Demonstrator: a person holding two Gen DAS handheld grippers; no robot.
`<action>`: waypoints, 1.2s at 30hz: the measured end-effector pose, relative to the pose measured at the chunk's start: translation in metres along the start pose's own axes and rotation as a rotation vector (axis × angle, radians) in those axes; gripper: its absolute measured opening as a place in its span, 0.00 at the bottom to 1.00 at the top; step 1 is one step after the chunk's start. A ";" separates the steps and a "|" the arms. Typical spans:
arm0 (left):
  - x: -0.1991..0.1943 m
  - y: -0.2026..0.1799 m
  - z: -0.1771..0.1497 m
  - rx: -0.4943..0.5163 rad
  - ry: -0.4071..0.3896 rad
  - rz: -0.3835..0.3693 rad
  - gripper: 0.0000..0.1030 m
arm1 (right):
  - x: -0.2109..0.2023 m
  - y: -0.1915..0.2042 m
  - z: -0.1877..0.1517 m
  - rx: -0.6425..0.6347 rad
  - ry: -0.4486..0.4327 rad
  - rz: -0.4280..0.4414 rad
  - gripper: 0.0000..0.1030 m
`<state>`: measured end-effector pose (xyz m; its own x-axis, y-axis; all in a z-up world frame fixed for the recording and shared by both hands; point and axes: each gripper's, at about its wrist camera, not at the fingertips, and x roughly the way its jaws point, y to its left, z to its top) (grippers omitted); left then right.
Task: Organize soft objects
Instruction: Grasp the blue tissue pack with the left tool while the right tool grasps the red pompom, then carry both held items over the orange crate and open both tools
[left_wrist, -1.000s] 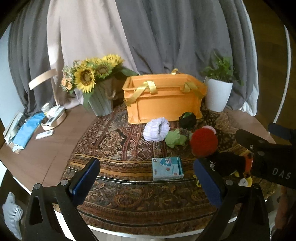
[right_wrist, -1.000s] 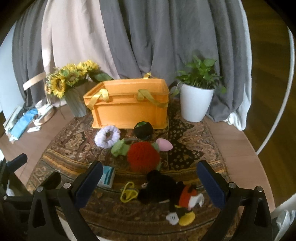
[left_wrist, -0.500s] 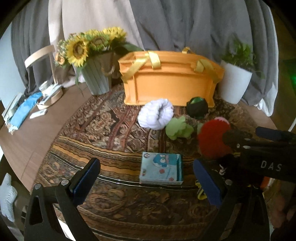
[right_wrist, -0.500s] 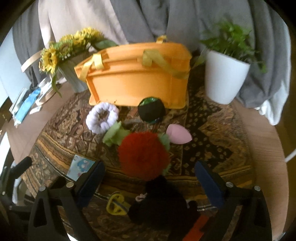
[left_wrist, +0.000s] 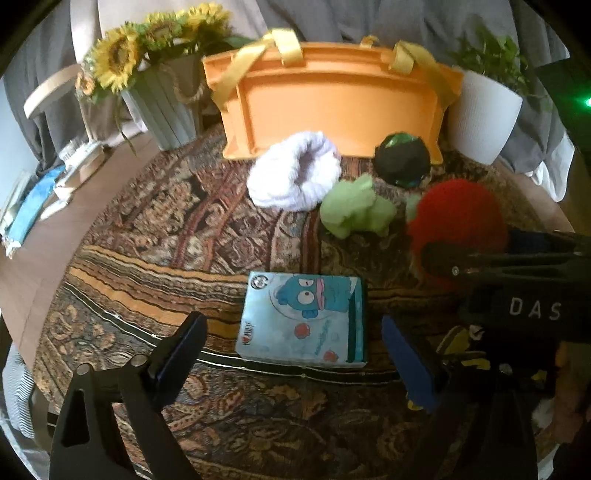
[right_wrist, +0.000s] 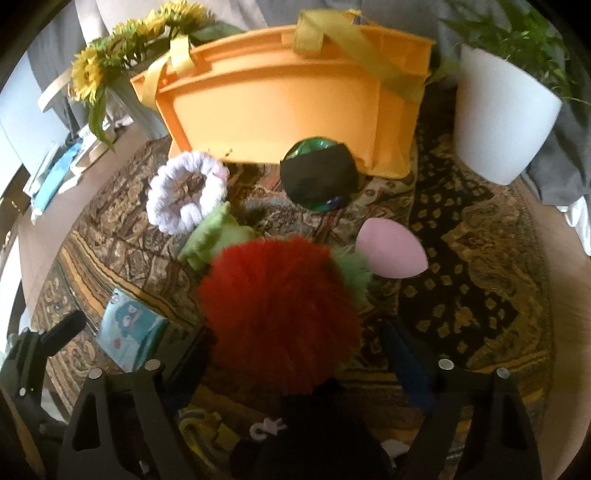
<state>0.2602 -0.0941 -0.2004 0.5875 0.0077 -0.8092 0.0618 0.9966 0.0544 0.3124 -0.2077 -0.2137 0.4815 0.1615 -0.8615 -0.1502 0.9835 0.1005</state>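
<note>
One orange crate (left_wrist: 332, 107) at rug's far end | I count one red pompom (right_wrist: 280, 314), one white scrunchie (left_wrist: 293, 177), one tissue pack (left_wrist: 304, 321) before it | both jaws wide open, empty

sunflower vase (left_wrist: 168, 99), white plant pot (right_wrist: 502, 122), patterned rug (left_wrist: 155, 229)
</note>
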 end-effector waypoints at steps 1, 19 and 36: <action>0.003 0.000 0.000 -0.001 0.010 -0.001 0.86 | 0.003 -0.001 0.001 0.000 0.005 0.000 0.83; 0.005 0.007 0.007 -0.042 0.013 -0.046 0.70 | 0.015 0.001 0.004 0.011 -0.003 0.024 0.40; -0.066 0.033 0.055 -0.028 -0.184 -0.072 0.70 | -0.062 0.017 0.020 0.054 -0.180 0.029 0.40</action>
<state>0.2680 -0.0660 -0.1126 0.7204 -0.0766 -0.6894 0.0880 0.9959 -0.0187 0.2970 -0.1999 -0.1484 0.6249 0.1972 -0.7554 -0.1222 0.9804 0.1548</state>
